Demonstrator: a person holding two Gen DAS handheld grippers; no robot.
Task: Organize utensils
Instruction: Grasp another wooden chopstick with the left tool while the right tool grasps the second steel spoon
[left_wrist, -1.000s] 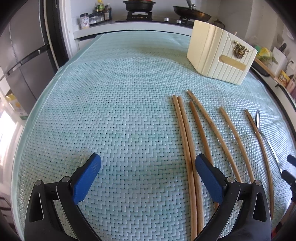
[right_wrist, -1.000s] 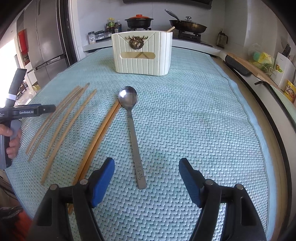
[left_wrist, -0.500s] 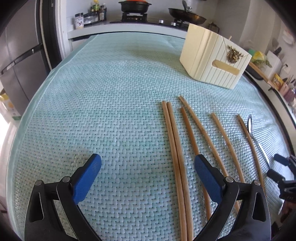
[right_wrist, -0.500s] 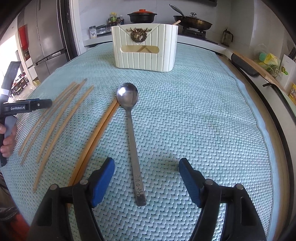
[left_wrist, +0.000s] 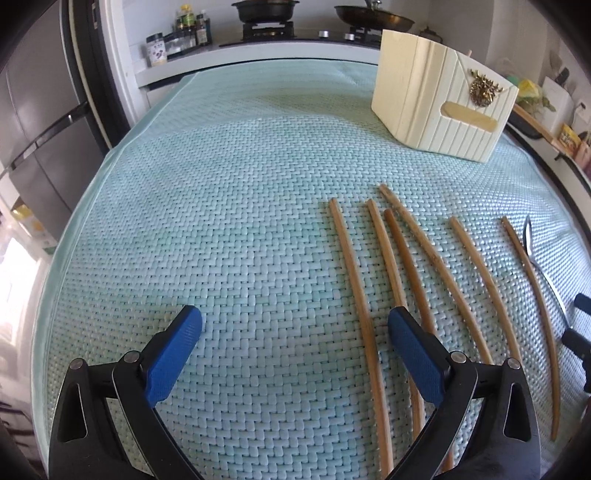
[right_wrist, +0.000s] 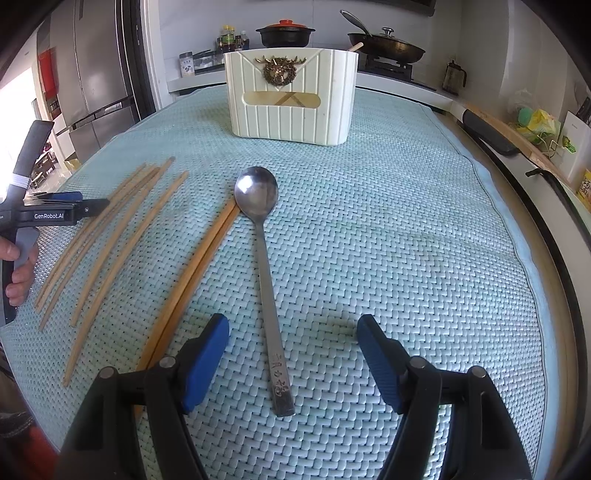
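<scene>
Covering the kitchen table, a woven mint mat (right_wrist: 406, 221) lies beneath both wide-open, empty hand-held grippers

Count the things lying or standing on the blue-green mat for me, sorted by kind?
Chopsticks: 7 (two lie tight together beside the spoon)
Spoon: 1
Holder: 1
Total: 9
</scene>
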